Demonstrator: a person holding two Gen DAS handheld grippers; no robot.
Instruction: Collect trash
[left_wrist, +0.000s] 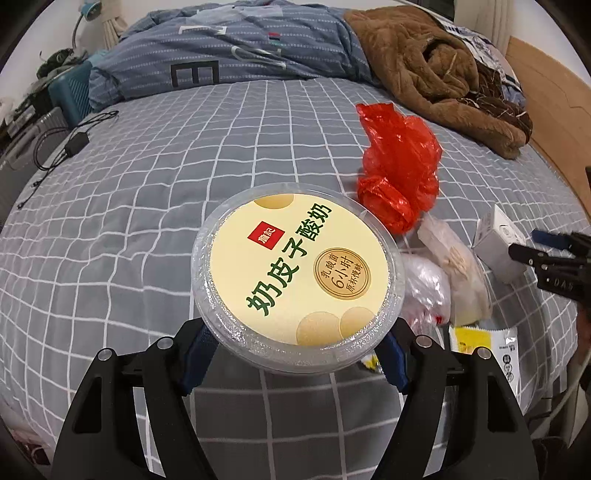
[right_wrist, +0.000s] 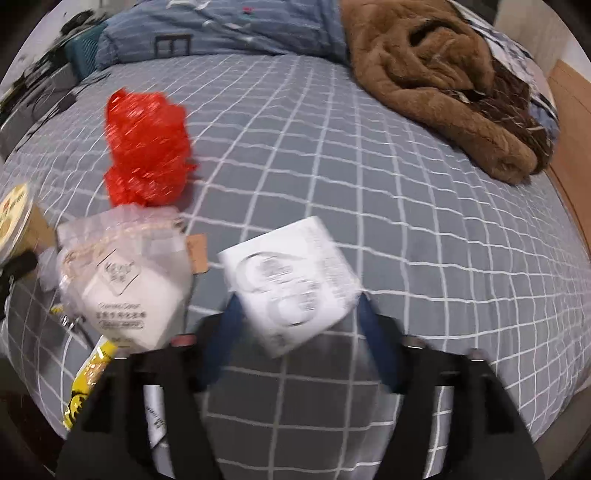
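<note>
Left gripper (left_wrist: 295, 350): jaws set wide and clamped on the rim of the yogurt tub (left_wrist: 297, 275), blue pads pressing its two sides; the tub sits tilted above the bed, lid up.
Right gripper (right_wrist: 297, 321): jaws wide, closed on the white box (right_wrist: 290, 282), one blue pad at each lower side of it; the box is held skewed, a corner pointing down, clear of the sheet. This view is blurred.
Bed (left_wrist: 147, 206): grey sheet with a white grid carries everything.
Red bag (left_wrist: 399, 166): crumpled plastic on the sheet, just beyond the tub, toward the right side of the bed.
White bags (right_wrist: 125, 280): a clear printed pouch and a clear crumpled bag lie below the red bag, touching it, between the two grippers.
Yellow wrapper (right_wrist: 88, 376): flat at the near edge of the bed, just below the white bags.
Brown blanket (left_wrist: 436, 70): heaped at the far right corner of the bed.
Blue duvet (left_wrist: 236, 48): bunched along the far edge.
Charger (left_wrist: 75, 142): black, with its cable, near the left edge.
</note>
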